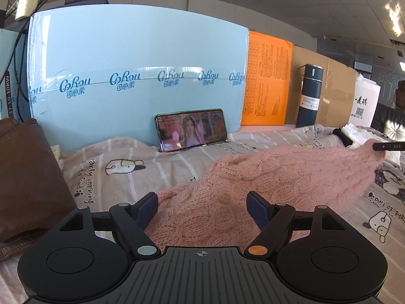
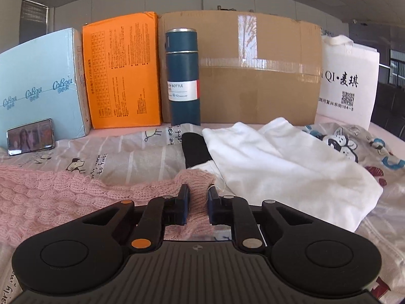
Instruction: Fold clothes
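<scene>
on the printed bedsheet (image 1: pixel 157 167): right gripper (image 2: pixel 198 193) pinches pink sweater (image 1: pixel 253 177) sleeve (ready to fold inward, likely); left gripper (image 1: pixel 202 202) spread wide, straddling knit.

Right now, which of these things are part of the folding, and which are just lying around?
Folding: pink sweater, pinched by right gripper; left gripper, open over it; white garment.
Lying about: phone, blue bottle, boxes, white bag.
</scene>
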Demonstrator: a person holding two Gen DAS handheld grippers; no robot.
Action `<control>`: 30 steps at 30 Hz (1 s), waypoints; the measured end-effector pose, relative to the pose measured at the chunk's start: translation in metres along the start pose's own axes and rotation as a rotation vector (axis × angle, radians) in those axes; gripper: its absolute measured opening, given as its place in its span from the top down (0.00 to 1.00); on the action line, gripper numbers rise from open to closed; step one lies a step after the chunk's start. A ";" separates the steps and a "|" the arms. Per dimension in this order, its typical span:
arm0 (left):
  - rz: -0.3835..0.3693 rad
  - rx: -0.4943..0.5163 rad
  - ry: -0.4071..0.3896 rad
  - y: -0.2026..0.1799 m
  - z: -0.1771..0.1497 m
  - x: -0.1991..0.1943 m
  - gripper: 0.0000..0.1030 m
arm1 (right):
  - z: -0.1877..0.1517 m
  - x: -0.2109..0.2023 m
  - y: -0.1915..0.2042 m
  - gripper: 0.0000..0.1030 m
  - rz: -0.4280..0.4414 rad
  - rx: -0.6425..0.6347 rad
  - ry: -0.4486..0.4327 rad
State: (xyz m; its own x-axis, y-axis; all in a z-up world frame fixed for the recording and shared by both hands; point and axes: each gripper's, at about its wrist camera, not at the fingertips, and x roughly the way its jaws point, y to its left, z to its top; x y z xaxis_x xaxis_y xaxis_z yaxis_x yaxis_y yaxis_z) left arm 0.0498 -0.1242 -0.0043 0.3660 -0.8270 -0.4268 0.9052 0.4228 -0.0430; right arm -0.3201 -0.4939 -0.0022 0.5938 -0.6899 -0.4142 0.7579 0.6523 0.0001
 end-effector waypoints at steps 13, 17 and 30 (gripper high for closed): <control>0.034 -0.022 0.002 0.007 0.000 0.000 0.26 | 0.004 0.048 0.005 0.88 -0.096 0.049 0.122; 0.039 -0.024 -0.004 0.006 -0.001 0.000 0.25 | 0.000 0.033 -0.003 0.66 -0.163 0.122 0.130; 0.024 -0.070 -0.042 0.010 0.001 -0.010 0.21 | -0.010 0.011 -0.020 0.31 0.051 0.746 0.304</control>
State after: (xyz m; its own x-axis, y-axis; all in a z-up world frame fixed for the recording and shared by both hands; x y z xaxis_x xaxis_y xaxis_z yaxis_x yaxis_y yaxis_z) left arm 0.0551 -0.1124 0.0003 0.3971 -0.8305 -0.3905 0.8795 0.4660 -0.0967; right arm -0.3311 -0.5114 -0.0163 0.6141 -0.4795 -0.6269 0.7765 0.2250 0.5885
